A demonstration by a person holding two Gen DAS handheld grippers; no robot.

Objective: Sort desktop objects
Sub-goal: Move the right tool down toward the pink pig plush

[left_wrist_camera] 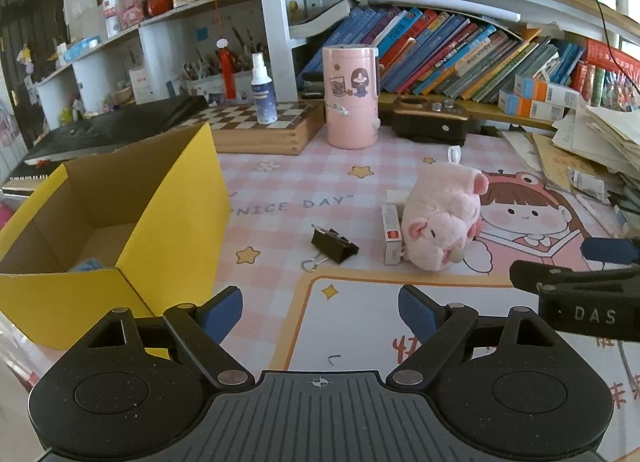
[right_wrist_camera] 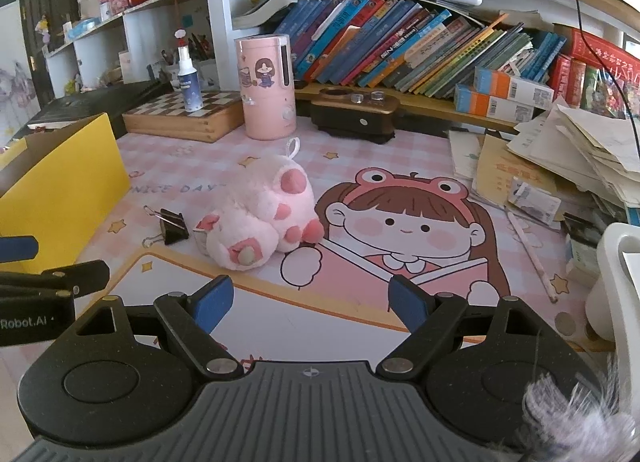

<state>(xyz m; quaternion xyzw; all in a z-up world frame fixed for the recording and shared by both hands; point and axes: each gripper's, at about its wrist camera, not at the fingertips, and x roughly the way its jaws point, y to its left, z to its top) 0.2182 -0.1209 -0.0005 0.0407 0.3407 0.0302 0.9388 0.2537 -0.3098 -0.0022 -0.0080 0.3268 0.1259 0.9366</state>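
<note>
A pink plush pig point(left_wrist_camera: 442, 218) point(right_wrist_camera: 260, 218) lies on the cartoon desk mat point(left_wrist_camera: 360, 326). Leaning against its left side is a small white and red box point(left_wrist_camera: 391, 231). A black binder clip point(left_wrist_camera: 334, 246) point(right_wrist_camera: 173, 224) rests left of them. An open yellow cardboard box point(left_wrist_camera: 176, 218) point(right_wrist_camera: 60, 186) stands at the left, with something blue on its floor point(left_wrist_camera: 86, 264). My left gripper point(left_wrist_camera: 320, 312) hovers open over the mat's near part, nothing between its blue pads. My right gripper point(right_wrist_camera: 310, 302) is open too, short of the pig; its fingers show at the right edge of the left wrist view point(left_wrist_camera: 576, 282).
A pink cylinder container point(left_wrist_camera: 351, 96) point(right_wrist_camera: 266, 86), a chessboard box point(left_wrist_camera: 264, 126) with a spray bottle point(left_wrist_camera: 262, 90), and a dark wooden stand point(left_wrist_camera: 430, 118) line the back. Leaning books fill the shelf point(right_wrist_camera: 400, 46). Loose papers point(right_wrist_camera: 568, 158) pile at the right, a pencil point(right_wrist_camera: 532, 258) beside them.
</note>
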